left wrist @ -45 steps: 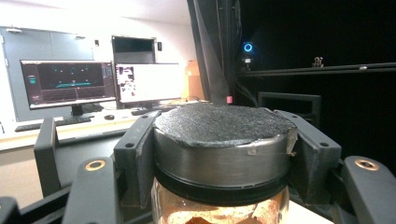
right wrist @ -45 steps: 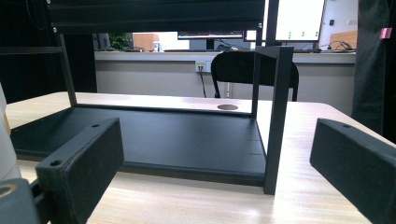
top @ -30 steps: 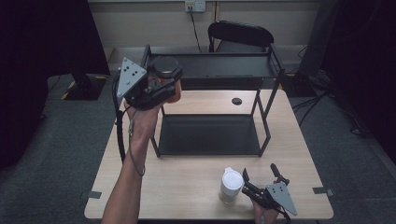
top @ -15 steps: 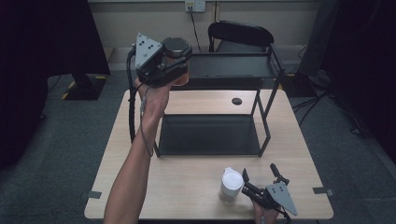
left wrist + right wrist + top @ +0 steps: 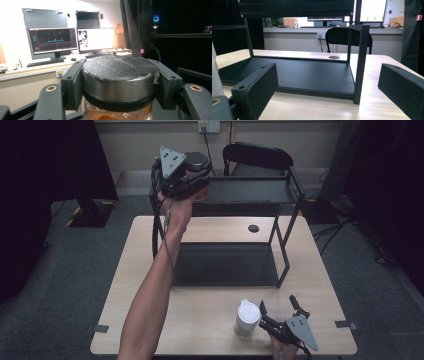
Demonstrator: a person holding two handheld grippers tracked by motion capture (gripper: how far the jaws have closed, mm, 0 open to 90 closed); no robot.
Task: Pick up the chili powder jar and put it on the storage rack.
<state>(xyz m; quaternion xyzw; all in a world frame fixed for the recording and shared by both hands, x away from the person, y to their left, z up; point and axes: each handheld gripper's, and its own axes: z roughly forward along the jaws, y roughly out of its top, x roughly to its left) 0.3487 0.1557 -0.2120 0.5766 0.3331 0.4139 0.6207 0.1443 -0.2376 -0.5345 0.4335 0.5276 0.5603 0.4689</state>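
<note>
The left tool (image 5: 192, 182) is clamped on the dark-lidded jar (image 5: 119, 82), carrying it to the rack's top shelf (image 5: 250, 190); next, lower it squarely. The right tool (image 5: 280, 312) rests apart.

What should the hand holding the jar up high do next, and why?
Probably ease the jar forward over the rack's top shelf and lower it there. The left gripper clamps the jar by its dark lid, raised beside that shelf's left end, so the shelf looks like the nearest place to set it.
</note>
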